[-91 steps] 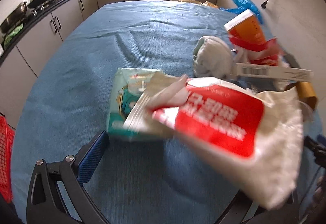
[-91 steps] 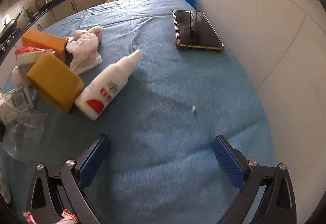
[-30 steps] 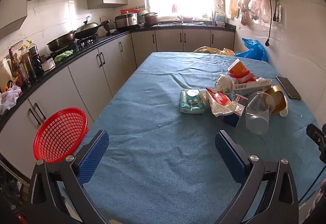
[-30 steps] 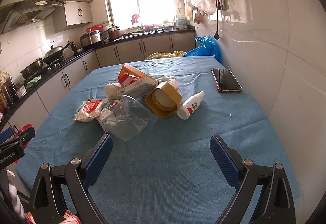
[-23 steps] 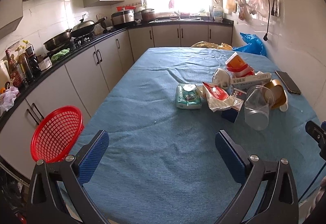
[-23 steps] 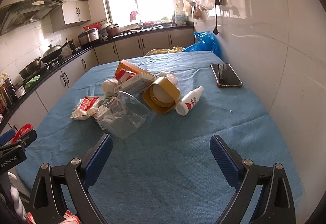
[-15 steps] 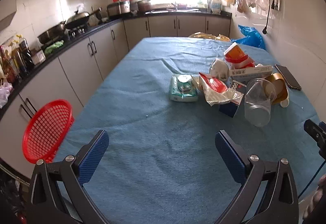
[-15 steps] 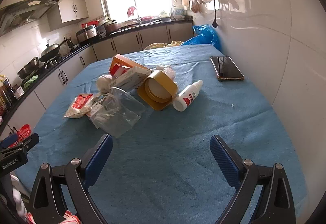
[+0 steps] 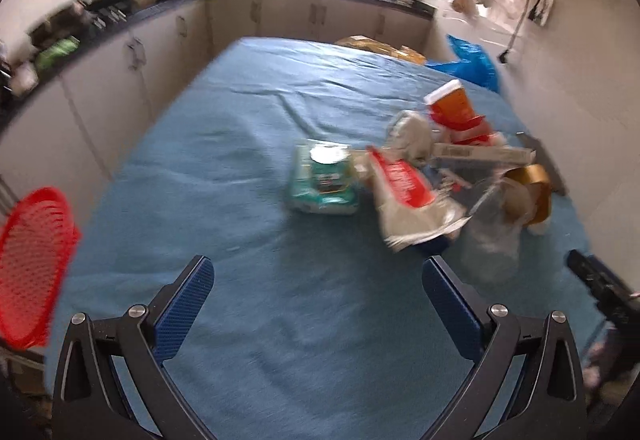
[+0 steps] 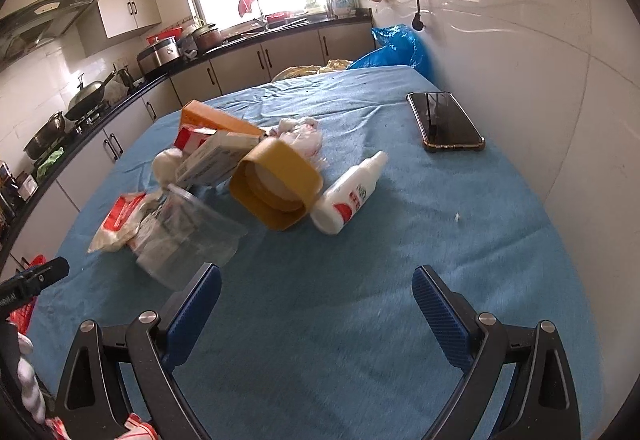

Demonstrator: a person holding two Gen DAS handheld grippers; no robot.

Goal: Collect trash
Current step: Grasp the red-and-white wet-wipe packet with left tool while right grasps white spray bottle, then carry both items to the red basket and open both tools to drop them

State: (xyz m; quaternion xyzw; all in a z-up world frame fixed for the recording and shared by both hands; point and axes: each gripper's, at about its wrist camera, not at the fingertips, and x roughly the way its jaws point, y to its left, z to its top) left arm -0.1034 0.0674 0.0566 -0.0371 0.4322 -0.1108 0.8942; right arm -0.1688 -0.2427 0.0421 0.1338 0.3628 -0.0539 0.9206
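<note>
Your left gripper [image 9: 316, 296] hangs spread and empty above the blue cloth [image 9: 248, 167]; your right gripper [image 10: 316, 300] is likewise spread, holding nothing. From the left one, the green wipes pack [image 9: 324, 179] lies at twelve o'clock, the red-and-white wrapper [image 9: 404, 195] at one, touching it; from the right, the clear plastic cup [image 10: 188, 236] lies on its side at ten, the yellow tub [image 10: 276, 183] at eleven, the white bottle [image 10: 348, 195] at twelve beside it. The trash is heaped mid-table, probably so both tools can reach it; the red basket [image 9: 32, 264] waits off the edge at nine, likely its destination. The phone [image 10: 444, 121] at one sits apart; leave it.
</note>
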